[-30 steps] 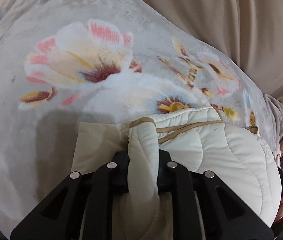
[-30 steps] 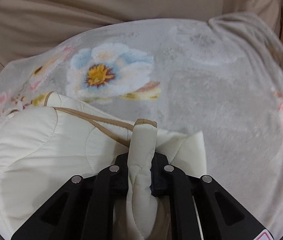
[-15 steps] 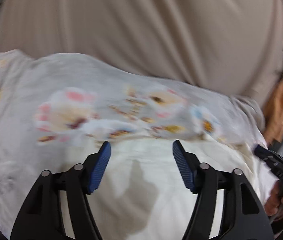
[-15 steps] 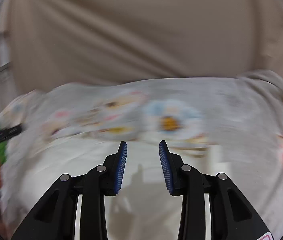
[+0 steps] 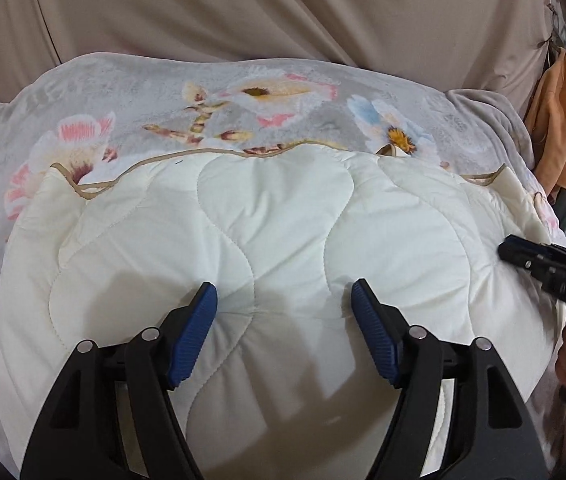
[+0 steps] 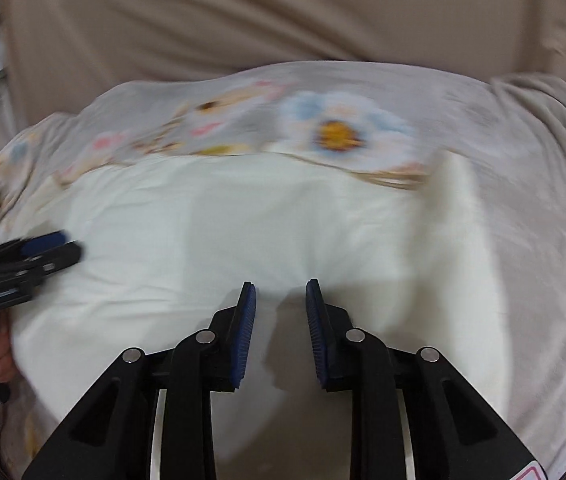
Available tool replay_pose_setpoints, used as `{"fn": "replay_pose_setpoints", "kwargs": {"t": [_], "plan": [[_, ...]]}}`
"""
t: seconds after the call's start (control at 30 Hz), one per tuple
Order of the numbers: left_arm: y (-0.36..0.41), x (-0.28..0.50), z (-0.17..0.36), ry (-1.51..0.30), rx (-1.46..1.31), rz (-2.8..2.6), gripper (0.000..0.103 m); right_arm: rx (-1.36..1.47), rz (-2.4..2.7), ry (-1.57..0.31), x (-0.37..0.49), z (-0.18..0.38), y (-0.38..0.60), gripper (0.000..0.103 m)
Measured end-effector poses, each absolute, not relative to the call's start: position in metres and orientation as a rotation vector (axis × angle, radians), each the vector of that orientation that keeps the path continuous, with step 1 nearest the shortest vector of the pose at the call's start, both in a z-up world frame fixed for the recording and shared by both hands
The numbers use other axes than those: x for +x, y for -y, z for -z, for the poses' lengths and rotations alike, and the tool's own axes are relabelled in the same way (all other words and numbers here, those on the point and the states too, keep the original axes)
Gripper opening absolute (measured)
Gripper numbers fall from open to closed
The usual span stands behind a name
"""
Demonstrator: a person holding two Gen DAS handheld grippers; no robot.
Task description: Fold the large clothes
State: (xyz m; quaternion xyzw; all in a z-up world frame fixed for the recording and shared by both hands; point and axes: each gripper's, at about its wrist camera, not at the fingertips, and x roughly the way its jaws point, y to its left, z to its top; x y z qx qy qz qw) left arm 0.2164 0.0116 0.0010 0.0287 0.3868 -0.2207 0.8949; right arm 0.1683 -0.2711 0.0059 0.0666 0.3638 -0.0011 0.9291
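A cream quilted garment (image 5: 275,224) with tan piping lies folded and flat on a grey floral blanket (image 5: 131,92). It also shows, blurred, in the right wrist view (image 6: 243,216). My left gripper (image 5: 283,300) is open and empty, held just above the garment's near part. My right gripper (image 6: 281,292) is open and empty above the garment, jaws a narrower gap apart. The right gripper shows at the right edge of the left wrist view (image 5: 551,268). The left gripper shows at the left edge of the right wrist view (image 6: 23,260).
The blanket (image 6: 503,128) covers a bed or sofa against a beige fabric backing (image 5: 283,8). An orange garment (image 5: 559,120) hangs at the far right. The person's hands show at the frame edges.
Both grippers let go of the garment's folded edge, opened, and drew back and up. The garment now lies flat on the blanket.
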Motion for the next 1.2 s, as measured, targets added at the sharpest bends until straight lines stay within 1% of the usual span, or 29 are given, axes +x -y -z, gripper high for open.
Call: {"fn": "replay_pose_setpoints", "kwargs": {"t": [0.13,0.23,0.27,0.33,0.37,0.4,0.43,0.47,0.53,0.57,0.6,0.7,0.73,0.77,0.8,0.83,0.87,0.93,1.0,1.07,1.13,1.17,1.2], "plan": [[-0.007,0.217,0.003,-0.792,0.077,0.446,0.068,0.236,0.025,-0.742,0.165,0.008,0.305,0.021],[-0.007,0.218,0.002,-0.793,0.077,0.439,0.069,0.227,0.048,-0.744,0.165,0.004,0.301,0.021],[-0.009,0.217,0.000,-0.796,0.065,0.435,0.069,0.227,0.058,-0.739,0.165,-0.001,0.300,0.023],[-0.020,0.218,-0.012,-0.793,0.018,0.430,0.069,0.236,0.070,-0.710,0.163,-0.014,0.301,0.028],[-0.030,0.220,-0.022,-0.777,-0.018,0.419,0.071,0.238,0.078,-0.691,0.162,-0.022,0.303,0.033],[-0.040,0.223,-0.030,-0.758,-0.051,0.407,0.074,0.243,0.091,-0.664,0.163,-0.031,0.307,0.041],[-0.054,0.227,-0.042,-0.726,-0.090,0.382,0.083,0.243,0.109,-0.647,0.163,-0.038,0.311,0.047],[-0.067,0.234,-0.052,-0.695,-0.117,0.334,0.092,0.241,0.137,-0.627,0.167,-0.044,0.315,0.056],[-0.091,0.250,-0.062,-0.665,-0.139,0.230,0.095,0.248,0.148,-0.627,0.178,-0.048,0.324,0.059],[-0.102,0.262,-0.062,-0.675,-0.147,0.176,0.096,0.263,0.141,-0.645,0.187,-0.046,0.329,0.063],[-0.114,0.276,-0.057,-0.702,-0.162,0.131,0.096,0.280,0.134,-0.660,0.194,-0.042,0.332,0.066],[-0.136,0.311,-0.026,-0.850,-0.239,0.111,0.096,0.329,0.120,-0.749,0.222,-0.020,0.336,0.066],[-0.140,0.317,-0.016,-0.885,-0.271,0.137,0.091,0.343,0.124,-0.779,0.231,-0.010,0.337,0.062],[-0.141,0.321,-0.006,-0.918,-0.301,0.168,0.074,0.357,0.115,-0.789,0.235,-0.005,0.336,0.037],[-0.140,0.321,-0.002,-0.924,-0.297,0.181,0.062,0.375,0.092,-0.783,0.237,-0.005,0.335,0.015],[-0.138,0.319,-0.004,-0.906,-0.276,0.180,0.038,0.399,0.069,-0.751,0.234,-0.011,0.335,0.011],[-0.138,0.316,-0.008,-0.878,-0.270,0.179,0.014,0.402,0.061,-0.696,0.229,-0.023,0.333,0.010],[-0.141,0.312,-0.019,-0.825,-0.300,0.192,0.013,0.394,0.038,-0.590,0.216,-0.048,0.330,0.009],[-0.137,0.313,-0.025,-0.796,-0.265,0.177,0.012,0.370,0.054,-0.541,0.213,-0.060,0.329,0.009],[-0.129,0.322,-0.010,-0.832,-0.202,0.147,0.013,0.284,0.127,-0.622,0.231,-0.044,0.325,0.008],[-0.128,0.331,0.014,-0.888,-0.190,0.137,0.014,0.229,0.166,-0.808,0.261,0.006,0.324,0.012],[-0.129,0.333,0.020,-0.894,-0.204,0.142,0.015,0.260,0.164,-0.811,0.264,0.017,0.326,0.011],[-0.127,0.333,0.020,-0.891,-0.193,0.130,0.015,0.245,0.181,-0.810,0.264,0.014,0.324,0.011]]}}
